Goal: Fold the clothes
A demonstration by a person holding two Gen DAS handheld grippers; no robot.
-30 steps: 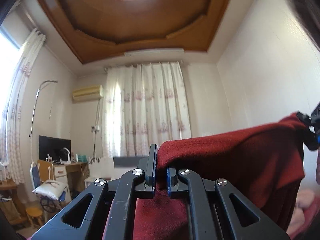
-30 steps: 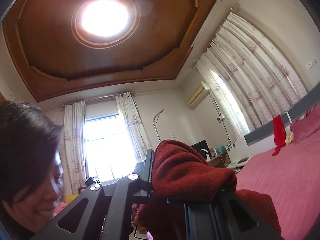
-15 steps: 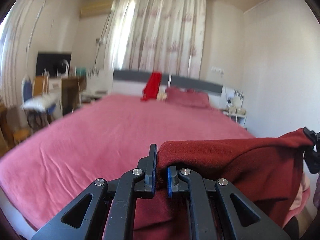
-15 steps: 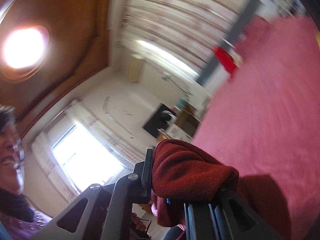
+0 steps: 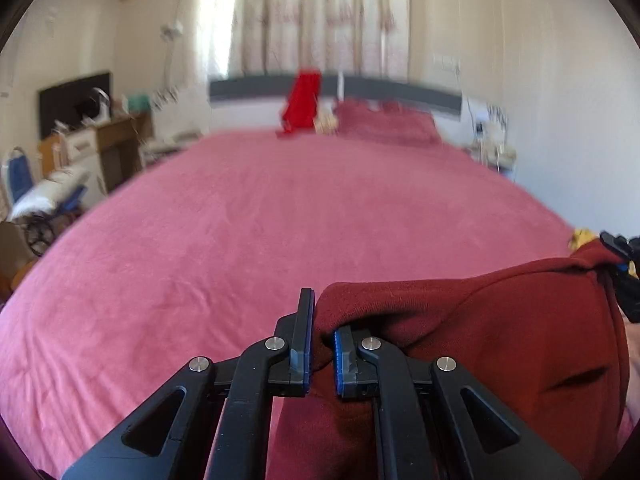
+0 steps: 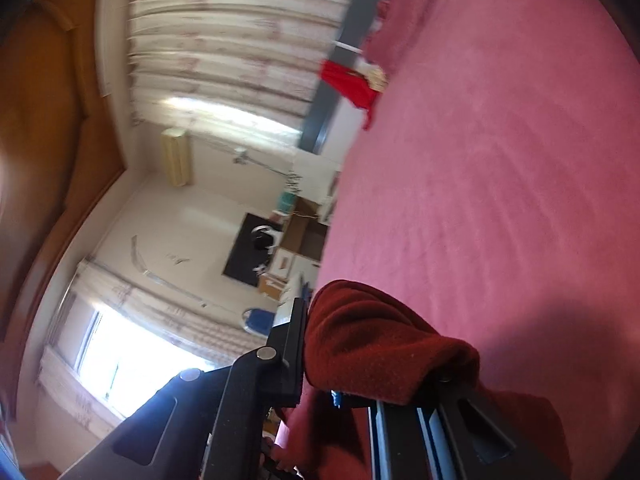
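A dark red fleece garment (image 5: 500, 320) hangs stretched between both grippers above the near edge of the pink bed (image 5: 280, 220). My left gripper (image 5: 320, 344) is shut on one corner of it. My right gripper (image 6: 316, 356) is shut on another corner, and the cloth (image 6: 376, 348) is draped over its right finger and hides it. The right gripper also shows at the right edge of the left wrist view (image 5: 622, 264). The right wrist view is rolled sideways.
The bed's pink cover (image 6: 500, 160) spreads ahead. A bright red item (image 5: 302, 100) and a pink pillow (image 5: 384, 122) lie at the grey headboard (image 5: 400, 94). A desk with a dark screen (image 5: 74, 98) and a blue chair (image 5: 20, 176) stand on the left.
Both grippers have swung down from facing the ceiling to facing the bed, carrying the red garment with them. The right gripper has also rolled sideways. Both grips are unchanged.
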